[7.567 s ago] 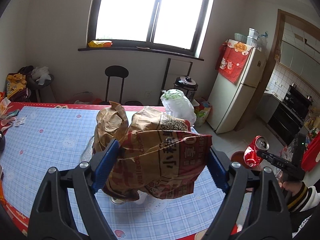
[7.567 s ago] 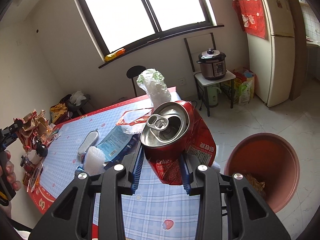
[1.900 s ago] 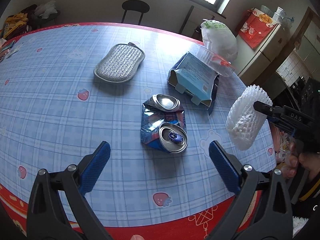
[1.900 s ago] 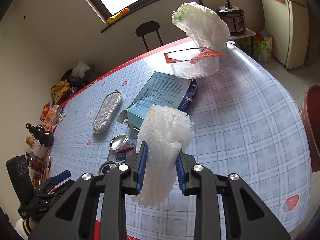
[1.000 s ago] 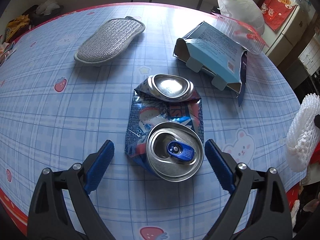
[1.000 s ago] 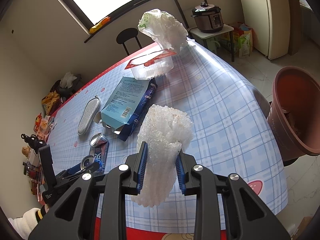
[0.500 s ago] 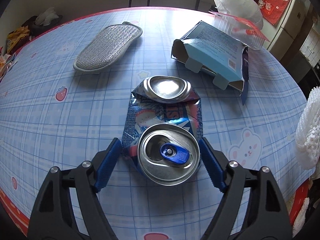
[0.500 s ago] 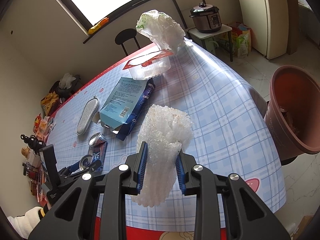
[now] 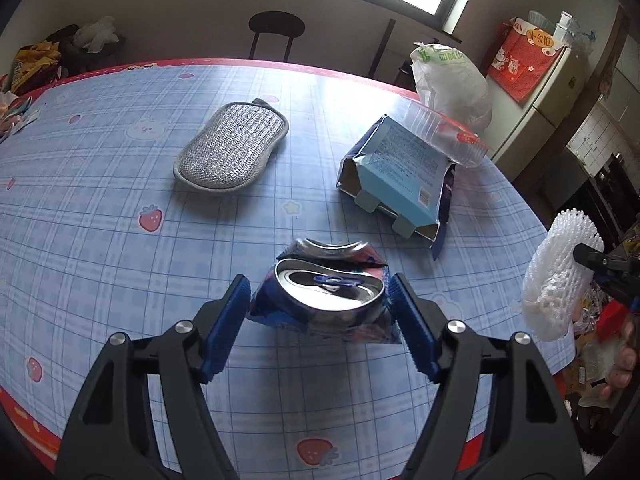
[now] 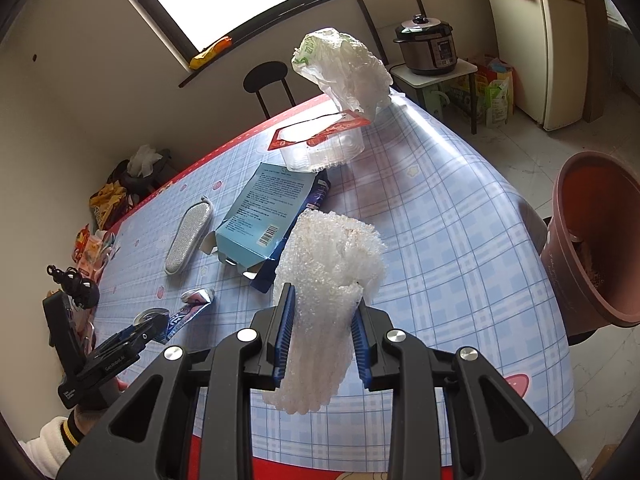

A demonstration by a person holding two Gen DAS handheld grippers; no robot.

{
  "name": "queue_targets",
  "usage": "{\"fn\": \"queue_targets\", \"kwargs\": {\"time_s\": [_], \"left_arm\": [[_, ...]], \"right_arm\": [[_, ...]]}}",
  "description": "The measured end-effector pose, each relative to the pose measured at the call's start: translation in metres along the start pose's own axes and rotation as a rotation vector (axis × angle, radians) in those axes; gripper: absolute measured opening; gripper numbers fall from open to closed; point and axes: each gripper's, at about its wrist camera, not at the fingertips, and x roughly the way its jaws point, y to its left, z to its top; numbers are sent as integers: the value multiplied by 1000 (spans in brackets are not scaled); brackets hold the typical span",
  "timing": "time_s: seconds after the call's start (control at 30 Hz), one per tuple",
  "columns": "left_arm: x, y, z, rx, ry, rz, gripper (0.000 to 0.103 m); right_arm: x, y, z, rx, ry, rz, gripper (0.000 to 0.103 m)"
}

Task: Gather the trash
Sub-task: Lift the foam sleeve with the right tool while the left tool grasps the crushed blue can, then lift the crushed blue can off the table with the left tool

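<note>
Table bears box, tub, scourer; bin beside; my right gripper clenches light, springy foam net; left gripper clamps crushed can flanks, thin, sharp-creased, slippery.

The trash bin at the right edge of the right wrist view was cut off by the frame, and its contents were too dark to identify. The foam net hid part of the blue carton behind it. In the left wrist view, the crushed can covered the table beneath it, and print on the can was blurred. The person's hand at the lower right was only partly visible. Clutter at the upper left was too small to tell.
</note>
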Motion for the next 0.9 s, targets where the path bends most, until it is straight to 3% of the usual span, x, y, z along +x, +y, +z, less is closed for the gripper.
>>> {"fn": "queue_targets", "kwargs": {"time_s": [0.47, 0.6, 0.63, 0.77, 0.9], "left_arm": [[-40, 3, 13, -33, -75, -57, 63], [-42, -3, 17, -23, -68, -68, 50], [-40, -5, 16, -18, -58, -68, 39], [-26, -4, 13, -29, -19, -73, 39], [-21, 2, 11, -68, 7, -89, 51]], "right_arm": [[-13, 8, 6, -12, -34, 11, 28], [-20, 4, 6, -4, -47, 6, 28], [-22, 2, 6, -1, -49, 4, 28], [-28, -4, 3, 13, -56, -1, 28], [-33, -9, -1, 23, -58, -4, 28]]}}
